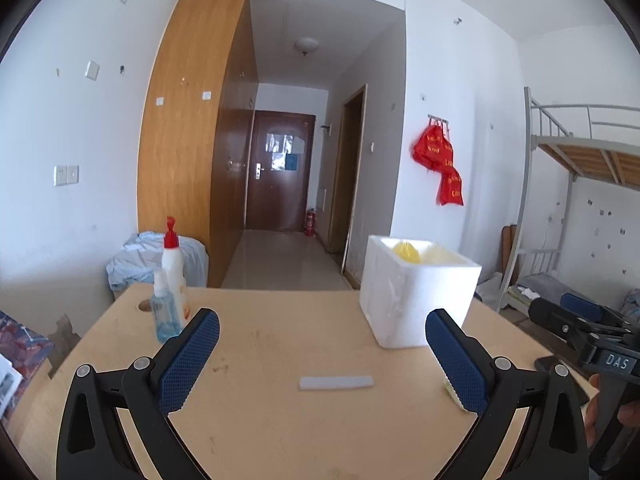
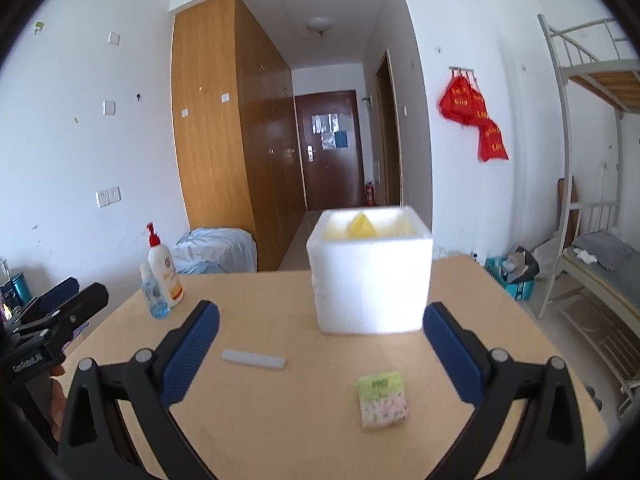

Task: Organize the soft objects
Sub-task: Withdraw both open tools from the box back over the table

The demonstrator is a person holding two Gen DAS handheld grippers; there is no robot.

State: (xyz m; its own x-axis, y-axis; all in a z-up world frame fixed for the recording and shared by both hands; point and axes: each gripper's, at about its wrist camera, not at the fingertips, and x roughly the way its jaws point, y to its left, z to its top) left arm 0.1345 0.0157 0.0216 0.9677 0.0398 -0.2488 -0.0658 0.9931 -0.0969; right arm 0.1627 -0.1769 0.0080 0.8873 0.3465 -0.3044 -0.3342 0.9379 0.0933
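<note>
A light wooden table (image 2: 280, 432) is shown carrying a white foam box (image 2: 370, 280), two bottles (image 2: 162, 276), a white strip (image 2: 254, 359) and a tissue pack (image 2: 382, 400) at lower centre.

Pretty bare dorm-style room with white walls (image 2: 80, 152) dotted with switches, sockets and small marks. A tall light-wood wardrobe (image 1: 188, 152) runs along the left side of a hallway (image 1: 280, 256) with a shiny tiled floor, ending at a dark brown door (image 1: 280, 168) with papers stuck on it and a red fire extinguisher (image 1: 310, 222) beside it. A round ceiling lamp (image 1: 306, 45) hangs above the hall. Red bags (image 2: 474, 114) hang from a wall hook rack on the right. Further right there's a metal bunk bed (image 2: 592, 168) with wooden slats. A light wooden table (image 2: 280, 420) fills the foreground, daylight everywhere.
</note>
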